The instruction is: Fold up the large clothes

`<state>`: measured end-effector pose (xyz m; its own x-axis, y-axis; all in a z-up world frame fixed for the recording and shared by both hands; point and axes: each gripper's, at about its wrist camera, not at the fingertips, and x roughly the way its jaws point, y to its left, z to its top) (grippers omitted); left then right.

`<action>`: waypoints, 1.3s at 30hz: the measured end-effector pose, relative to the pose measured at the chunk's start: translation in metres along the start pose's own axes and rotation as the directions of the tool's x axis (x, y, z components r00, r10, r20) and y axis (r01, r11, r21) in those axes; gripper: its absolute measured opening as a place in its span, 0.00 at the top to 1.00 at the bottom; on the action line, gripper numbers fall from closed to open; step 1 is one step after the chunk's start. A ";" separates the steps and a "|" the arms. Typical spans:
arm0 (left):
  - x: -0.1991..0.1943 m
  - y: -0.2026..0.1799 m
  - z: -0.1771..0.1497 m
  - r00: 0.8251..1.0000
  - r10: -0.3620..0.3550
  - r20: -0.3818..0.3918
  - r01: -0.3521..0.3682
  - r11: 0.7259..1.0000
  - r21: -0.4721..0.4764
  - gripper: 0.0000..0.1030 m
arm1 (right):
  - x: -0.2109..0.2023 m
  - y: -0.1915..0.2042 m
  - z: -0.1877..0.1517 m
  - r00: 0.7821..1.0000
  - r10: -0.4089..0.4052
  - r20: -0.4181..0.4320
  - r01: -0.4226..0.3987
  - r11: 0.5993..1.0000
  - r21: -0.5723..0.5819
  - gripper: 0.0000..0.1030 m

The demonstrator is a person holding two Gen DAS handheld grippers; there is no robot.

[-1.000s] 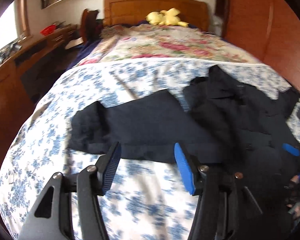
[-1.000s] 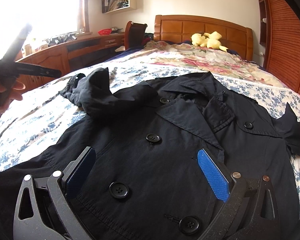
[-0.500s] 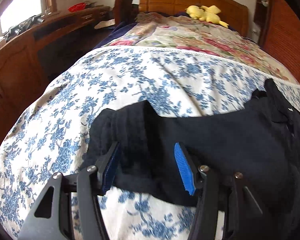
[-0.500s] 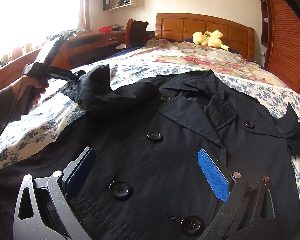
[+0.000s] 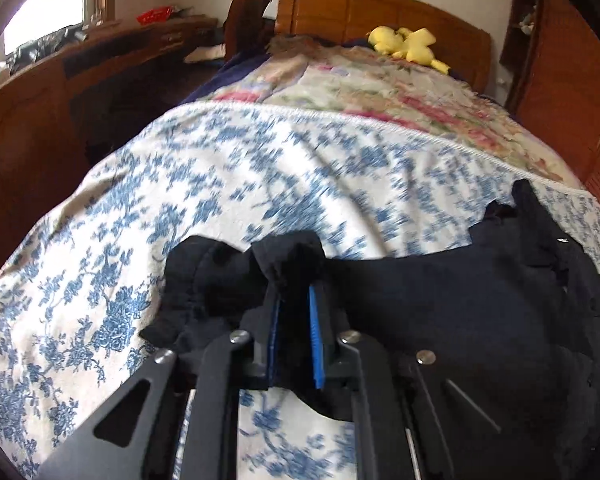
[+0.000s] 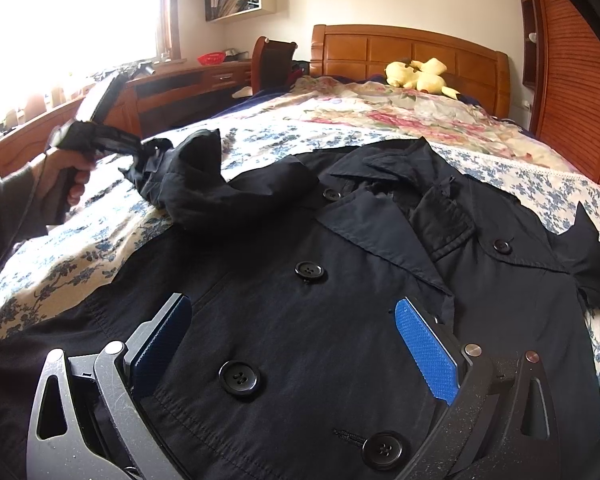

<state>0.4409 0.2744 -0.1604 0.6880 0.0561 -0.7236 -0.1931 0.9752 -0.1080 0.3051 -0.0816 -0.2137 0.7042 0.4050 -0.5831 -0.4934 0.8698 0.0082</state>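
Note:
A black double-breasted coat (image 6: pixel 340 280) lies face up on the bed, collar toward the headboard. Its left sleeve (image 5: pixel 400 292) stretches out over the blue floral bedspread (image 5: pixel 220 184). My left gripper (image 5: pixel 294 312) is shut on the sleeve's cuff end (image 5: pixel 288 256), which bunches up between the blue pads. In the right wrist view the left gripper (image 6: pixel 140 148) holds the sleeve (image 6: pixel 204 184) lifted at the left. My right gripper (image 6: pixel 292 344) is open and empty, hovering just over the coat's buttoned front.
A yellow plush toy (image 6: pixel 418 74) lies by the wooden headboard (image 6: pixel 408 48). A pink floral quilt (image 6: pixel 380 112) covers the far half of the bed. A wooden desk (image 6: pixel 188 84) and chair (image 6: pixel 272 60) stand left; a slatted wardrobe (image 6: pixel 572 92) stands right.
My left gripper moved onto the sleeve end and closed on the cuff, lifting it slightly. My right gripper stayed still and open over the coat front.

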 end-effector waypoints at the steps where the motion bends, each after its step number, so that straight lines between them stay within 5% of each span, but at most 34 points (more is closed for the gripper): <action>1: -0.016 -0.012 0.003 1.000 -0.015 0.026 0.014 1.000 0.013 0.92 | -0.001 0.000 0.000 1.000 -0.003 0.004 0.003 1.000 -0.001 0.00; 10: -0.128 -0.108 0.006 0.975 -0.174 0.137 0.154 0.977 0.145 0.92 | -0.016 -0.006 0.003 1.000 0.017 -0.019 -0.016 0.999 0.031 0.00; 19: -0.207 -0.190 -0.022 0.935 -0.325 0.138 0.278 0.919 0.281 0.93 | -0.080 -0.033 -0.024 0.997 -0.066 -0.028 0.068 0.994 0.082 0.00; 23: -0.240 -0.216 -0.042 0.930 -0.344 0.125 0.285 0.895 0.344 0.92 | -0.106 -0.045 -0.035 0.993 -0.117 -0.029 0.120 0.988 0.097 0.00; 29: -0.286 -0.224 -0.069 0.907 -0.401 0.131 0.330 0.868 0.372 0.90 | -0.141 -0.045 -0.036 0.989 -0.150 0.003 0.149 0.985 0.087 0.00; 31: -0.297 -0.220 -0.075 0.902 -0.408 0.139 0.337 0.869 0.361 0.82 | -0.148 -0.040 -0.034 0.989 -0.148 0.016 0.146 0.986 0.076 0.00; 39: -0.309 -0.177 -0.107 0.925 -0.334 0.181 0.259 0.903 0.342 0.63 | -0.141 -0.010 -0.014 0.996 -0.078 0.033 0.077 0.997 0.029 0.00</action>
<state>0.1882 0.0617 0.0094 0.8276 -0.2348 -0.5098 0.2432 0.9686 -0.0513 0.2038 -0.1514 -0.1434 0.7570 0.3454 -0.5547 -0.4228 0.9061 -0.0129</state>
